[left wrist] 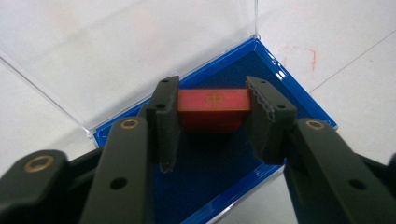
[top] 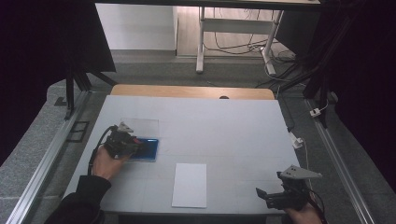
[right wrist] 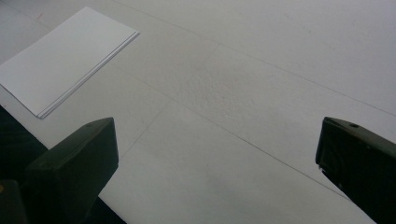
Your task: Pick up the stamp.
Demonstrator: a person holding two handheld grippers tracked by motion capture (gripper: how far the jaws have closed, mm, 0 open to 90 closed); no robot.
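High view: my left gripper (top: 133,142) sits over the blue tray of an open case (top: 148,150) near the left edge of the table (top: 233,126), the clear lid (top: 140,125) folded back flat behind it. My right gripper (top: 266,193) rests idle at the near right corner, well apart from the white sheets (top: 189,185) lying by the near edge.

Left gripper view: my jaws are pinching a small red block (left wrist: 213,109) across its two short ends, over the blue lining of the case (left wrist: 243,70). The left pad lies flush on its end; the ridged right pad meets only the upper corner. I judge the block rigid, light and smooth-faced, so liable to pivot or slip if lifted crooked. Holding the ends squarely and low looks soundest. The thin hinged lid (left wrist: 116,51) appears brittle; I would keep clear of it.

Right gripper view: my jaws stand wide apart with nothing between them above the bare table (right wrist: 243,93), the white sheets (right wrist: 60,60) off to one side.
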